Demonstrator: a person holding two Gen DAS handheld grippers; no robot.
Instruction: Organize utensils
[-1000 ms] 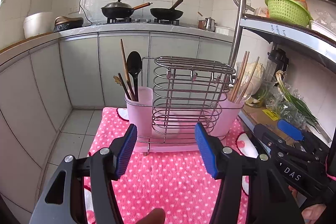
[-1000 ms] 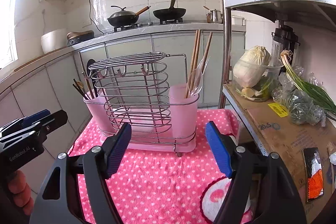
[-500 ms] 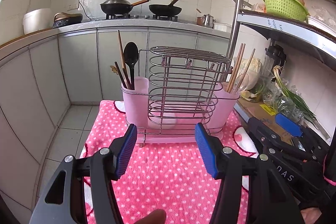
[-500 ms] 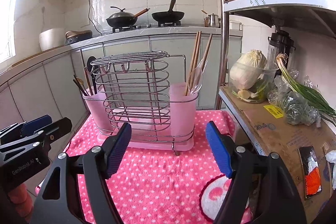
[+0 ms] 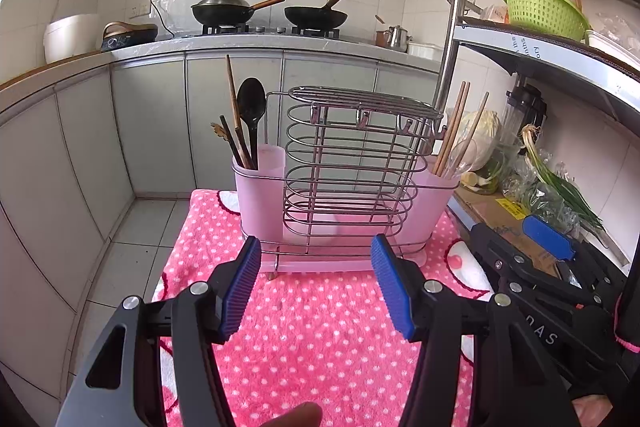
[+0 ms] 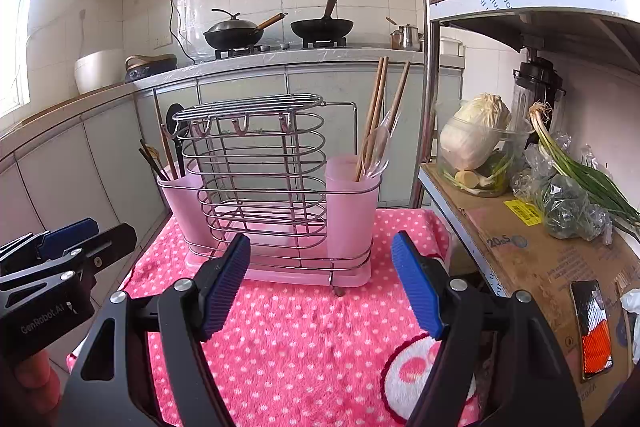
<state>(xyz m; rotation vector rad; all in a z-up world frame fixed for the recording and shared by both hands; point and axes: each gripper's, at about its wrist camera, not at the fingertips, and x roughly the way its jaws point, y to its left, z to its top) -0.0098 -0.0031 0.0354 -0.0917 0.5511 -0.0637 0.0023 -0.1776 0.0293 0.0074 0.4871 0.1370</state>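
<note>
Left claw point(image 5: 316, 291), right claw point(image 6: 320, 285) agape, empty

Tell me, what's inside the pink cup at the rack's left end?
The left pink cup holds a black spoon and dark and wooden sticks, upright. Their lower ends are hidden by the frosted wall.

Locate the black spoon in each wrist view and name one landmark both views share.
Left wrist: black spoon stands in the rack's left pink cup, left of centre.
Right wrist: black spoon shows left of centre, partly hidden behind the wire rack.
Shared landmark: the wire rack.
</note>
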